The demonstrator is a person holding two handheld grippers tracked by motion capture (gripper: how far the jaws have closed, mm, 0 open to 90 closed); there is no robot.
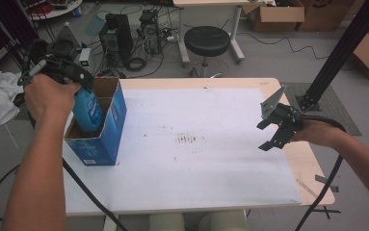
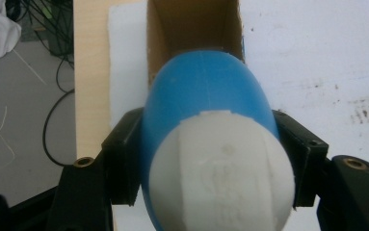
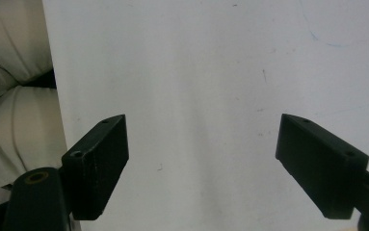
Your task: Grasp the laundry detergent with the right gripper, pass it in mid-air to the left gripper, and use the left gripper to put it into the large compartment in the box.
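You get even, soft overhead light; only the blue plastic bottle's white cap [image 2: 223, 173] looks blurred close-up.

- A black round stool [image 1: 207, 42] is standing on the grey floor [image 1: 278, 62].
- Computer towers [image 1: 117, 36] are sitting among cables.
- Cardboard boxes [image 1: 274, 13] are lining the far side.

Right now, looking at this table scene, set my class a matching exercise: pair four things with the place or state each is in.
Column one:
1. blue bottle
2. cardboard box
3. right gripper
4. black stool

Column two:
A. open, with nothing between its jaws
B. on the floor beyond the table
C. clamped in the left gripper, part way into the box
D. standing open-topped at the table's left edge

Pairs: 1-C, 2-D, 3-A, 4-B
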